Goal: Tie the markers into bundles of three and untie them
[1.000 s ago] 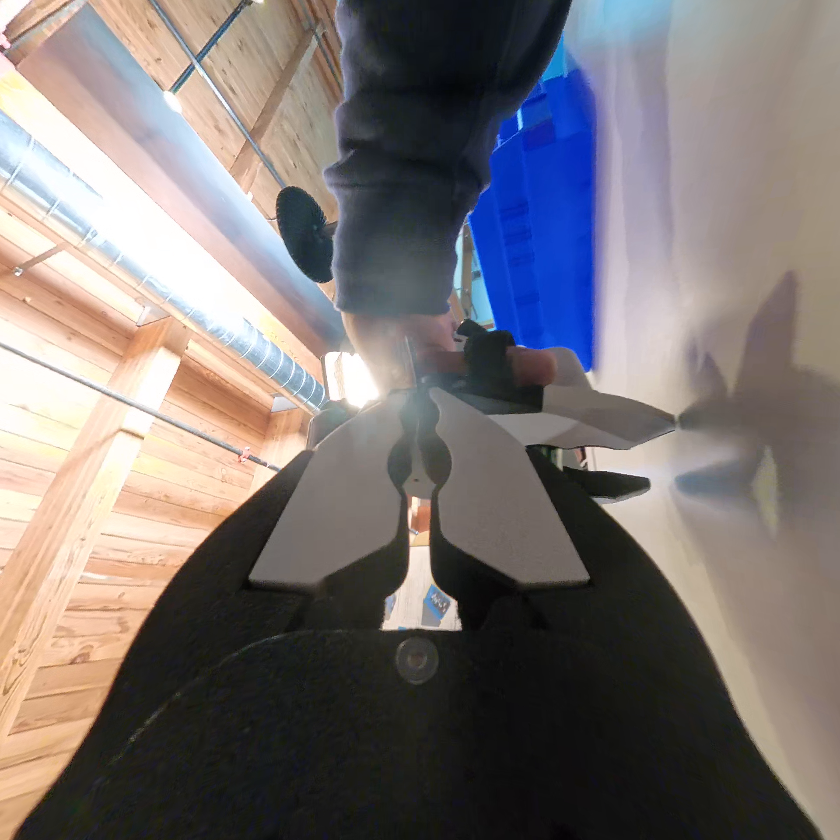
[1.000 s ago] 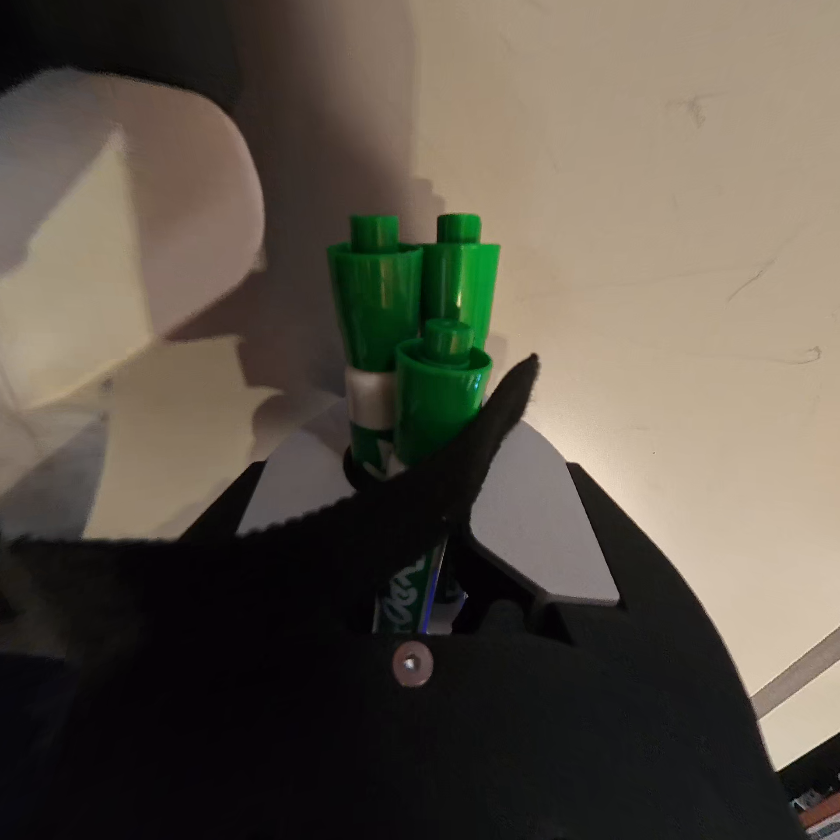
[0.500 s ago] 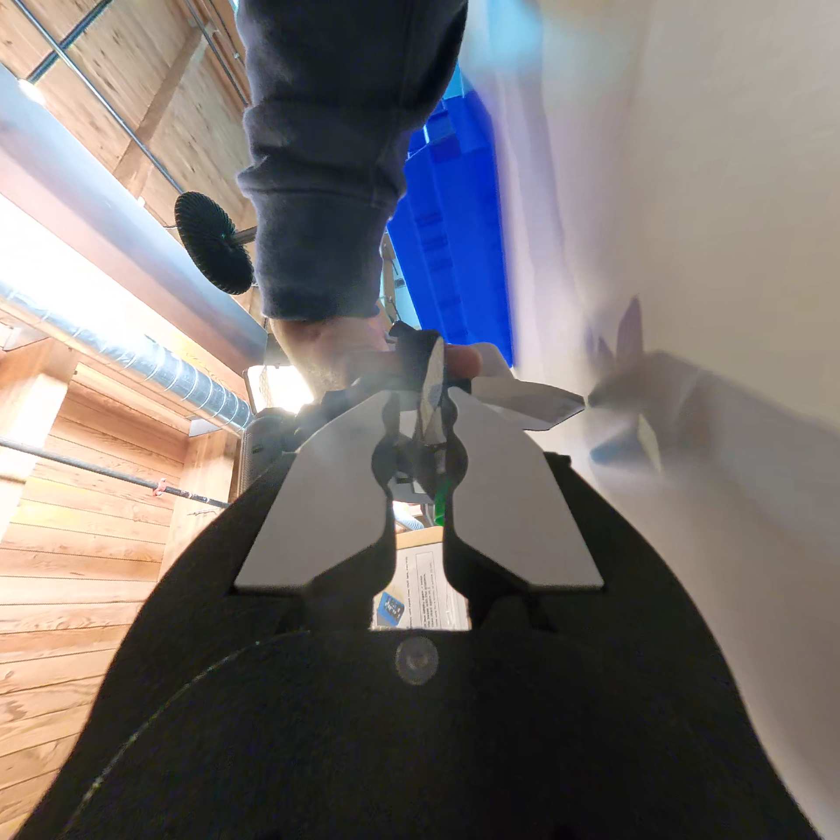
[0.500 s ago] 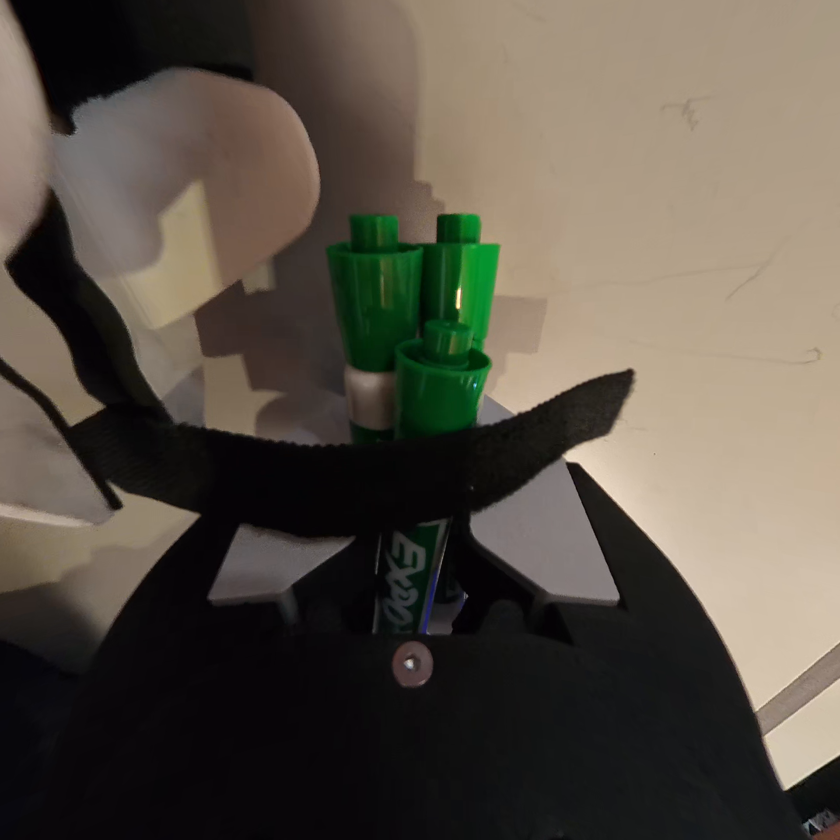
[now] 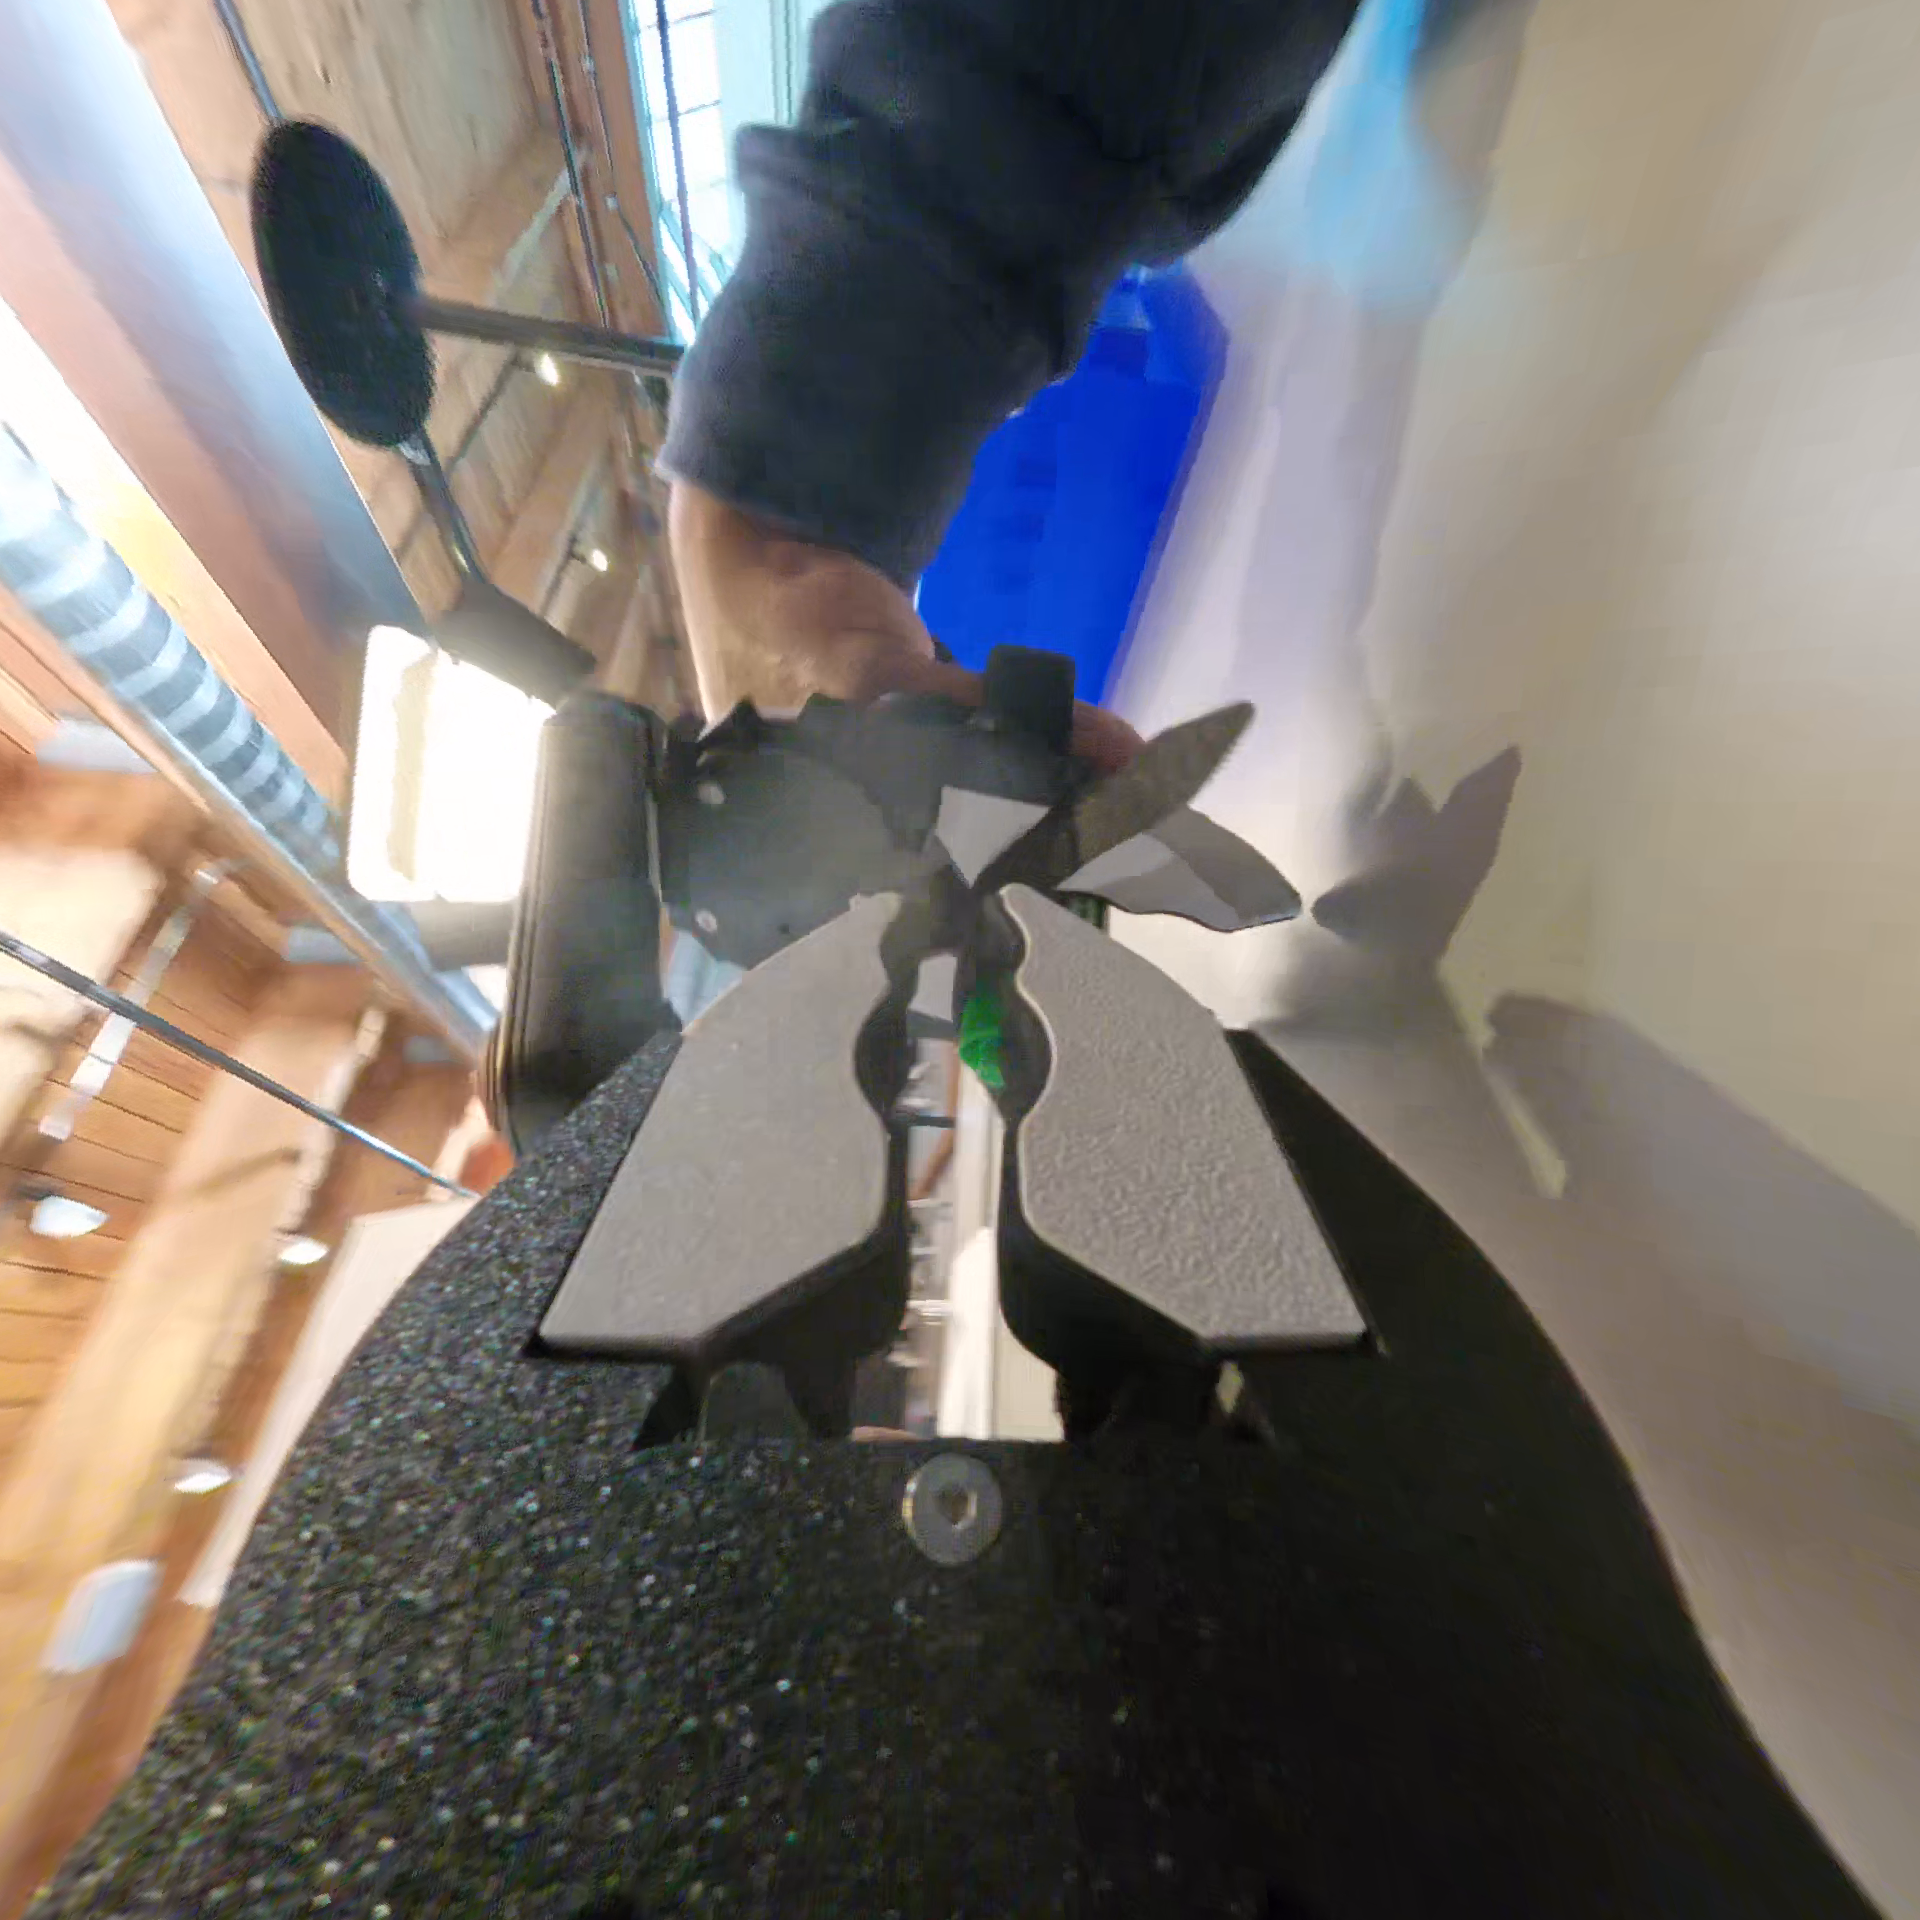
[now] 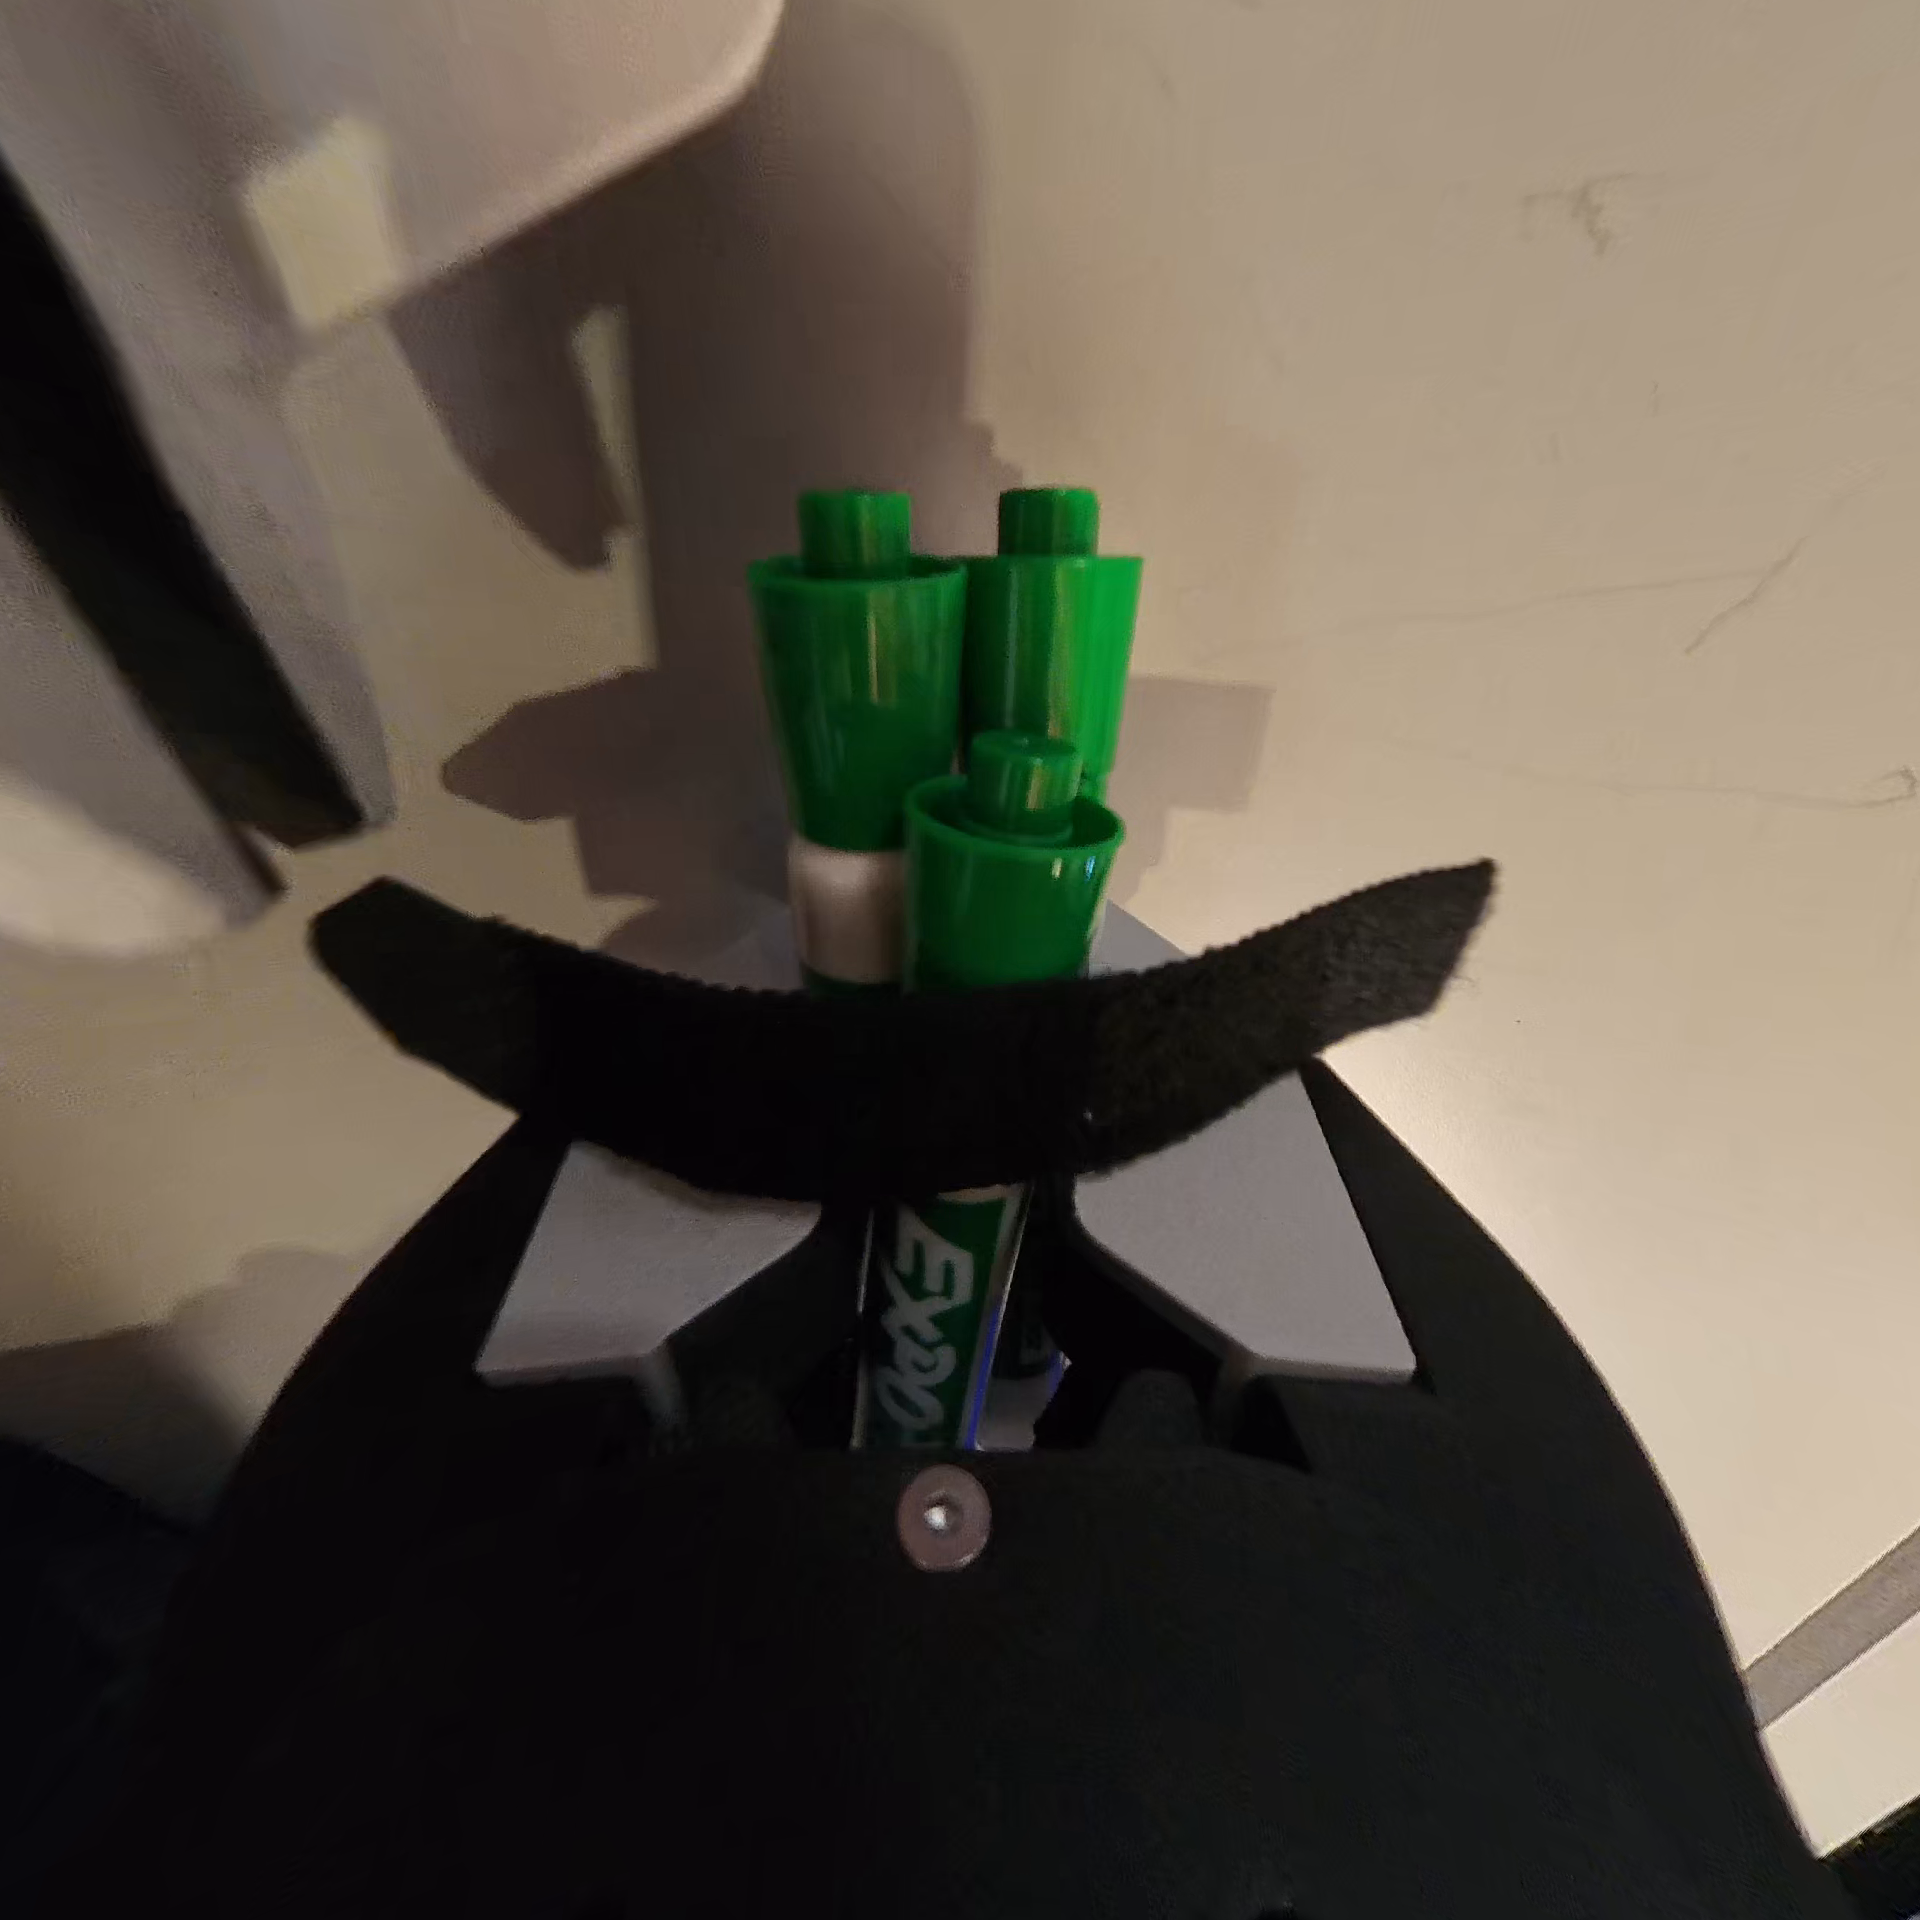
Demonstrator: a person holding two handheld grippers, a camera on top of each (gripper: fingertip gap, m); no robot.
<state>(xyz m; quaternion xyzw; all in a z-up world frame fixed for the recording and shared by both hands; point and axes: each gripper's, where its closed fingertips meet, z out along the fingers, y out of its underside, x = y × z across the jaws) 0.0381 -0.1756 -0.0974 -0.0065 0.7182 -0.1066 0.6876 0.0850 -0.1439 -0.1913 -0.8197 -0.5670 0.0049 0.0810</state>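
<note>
**Green markers gripped, strap draped loose across them**

Green caps of three markers stick out ahead of my right gripper, which is clenched on their barrels so the bundle stays together above the pale bench. A black strap lies across the markers with both ends free, ready to wrap or come off. My left gripper sits nearly closed; whether it pinches anything I cannot tell.

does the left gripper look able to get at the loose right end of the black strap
Probably yes. The strap's right end sticks out free over the bare table, past the markers. The left gripper sits at the opposite end, so it must cross over.
</note>
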